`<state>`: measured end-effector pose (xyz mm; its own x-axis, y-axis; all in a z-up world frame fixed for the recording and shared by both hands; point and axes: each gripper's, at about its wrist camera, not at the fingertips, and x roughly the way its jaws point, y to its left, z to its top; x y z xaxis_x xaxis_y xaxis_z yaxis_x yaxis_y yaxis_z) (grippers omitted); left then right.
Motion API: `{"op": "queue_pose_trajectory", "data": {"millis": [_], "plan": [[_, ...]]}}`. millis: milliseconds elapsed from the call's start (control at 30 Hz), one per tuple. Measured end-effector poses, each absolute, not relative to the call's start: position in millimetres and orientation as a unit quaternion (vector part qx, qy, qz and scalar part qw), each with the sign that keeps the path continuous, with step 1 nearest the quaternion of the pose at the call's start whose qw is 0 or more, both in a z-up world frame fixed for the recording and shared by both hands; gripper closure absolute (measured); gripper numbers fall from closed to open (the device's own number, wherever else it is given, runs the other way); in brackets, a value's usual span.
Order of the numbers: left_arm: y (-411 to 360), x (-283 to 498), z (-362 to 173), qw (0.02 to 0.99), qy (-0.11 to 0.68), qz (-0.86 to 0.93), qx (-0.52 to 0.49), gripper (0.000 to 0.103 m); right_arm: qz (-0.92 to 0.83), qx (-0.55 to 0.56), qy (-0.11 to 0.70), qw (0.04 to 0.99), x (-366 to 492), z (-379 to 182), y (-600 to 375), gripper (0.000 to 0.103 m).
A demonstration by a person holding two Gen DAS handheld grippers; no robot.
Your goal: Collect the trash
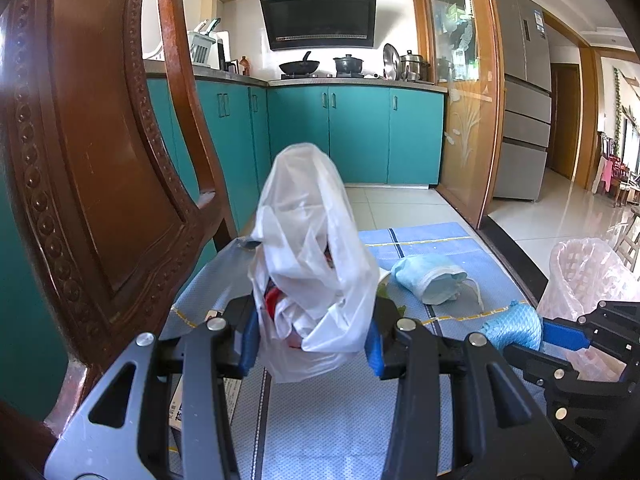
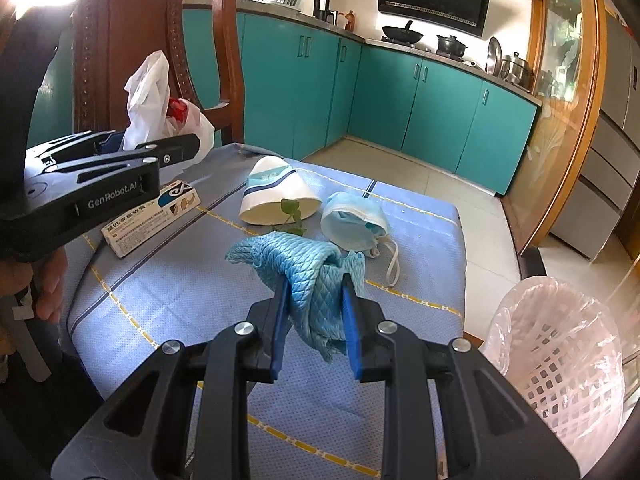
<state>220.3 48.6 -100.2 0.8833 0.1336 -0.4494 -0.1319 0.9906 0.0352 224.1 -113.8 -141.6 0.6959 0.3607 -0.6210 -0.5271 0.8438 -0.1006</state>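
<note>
The left gripper (image 1: 312, 350) is matt black plastic with bright metal rivets and blue rubbery pads; it pinches a thin, crinkled, translucent white plastic bag (image 1: 308, 256). The right gripper (image 2: 314, 324), of the same finish, clamps a quilted blue cloth (image 2: 304, 268) with a soft diamond-stitched weave. The table (image 2: 168, 292) wears a woven blue cloth cover, matt and finely textured. At 12 o'clock from the cloth lies a smooth paper cup (image 2: 276, 196); at 1 o'clock a soft, pleated fabric face mask (image 2: 352, 220); at 10 o'clock a glossy cardboard box (image 2: 152, 216). The chair (image 1: 100, 140) is polished, carved reddish wood. The basket (image 2: 560, 360) is white lattice plastic lined with thin pink film.
</note>
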Motion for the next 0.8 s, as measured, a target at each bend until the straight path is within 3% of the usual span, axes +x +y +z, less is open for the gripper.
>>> {"op": "queue_pose_trajectory", "data": {"millis": [800], "plan": [[45.3,210.1,-87.0,0.973,0.219,0.07,-0.004,0.06,0.249,-0.092,0.289,0.92,223.8,-129.7,-130.6,0.077]]}}
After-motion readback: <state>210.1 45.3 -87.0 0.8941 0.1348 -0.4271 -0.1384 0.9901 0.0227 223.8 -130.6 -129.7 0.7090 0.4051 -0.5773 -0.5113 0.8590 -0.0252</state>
